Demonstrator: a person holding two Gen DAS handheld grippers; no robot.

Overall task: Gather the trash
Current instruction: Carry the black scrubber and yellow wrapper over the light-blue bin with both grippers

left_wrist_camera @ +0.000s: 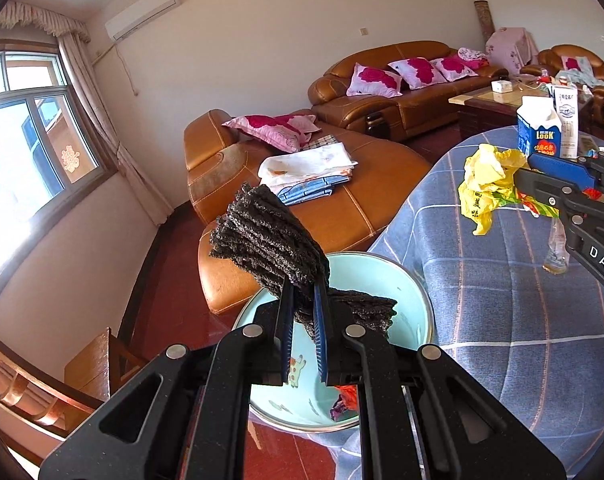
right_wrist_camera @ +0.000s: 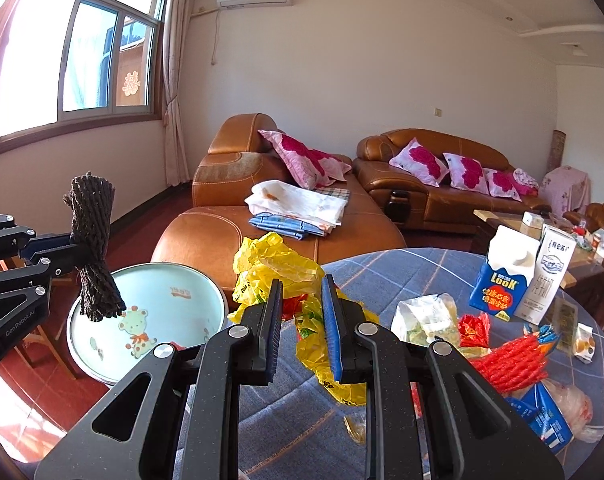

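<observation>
Carrying two loads at once, mid-task. Left hand-held gripper [left_wrist_camera: 304,312] is clamped on a dark foam net sleeve [left_wrist_camera: 268,240], held over the pale green bin [right_wrist_camera: 150,312] standing on the floor left of the surface [left_wrist_camera: 502,280]. Right hand-held gripper [right_wrist_camera: 302,320] is pinched on a crumpled yellow plastic bag [right_wrist_camera: 278,268], over the surface's near-left edge, short of the bin. Some red and purple wrapper scraps [left_wrist_camera: 344,400] already lie in the bin. Left on the surface: two milk cartons [right_wrist_camera: 518,276], a red foam net [right_wrist_camera: 510,360], clear wrappers. Judged well short of half done.
</observation>
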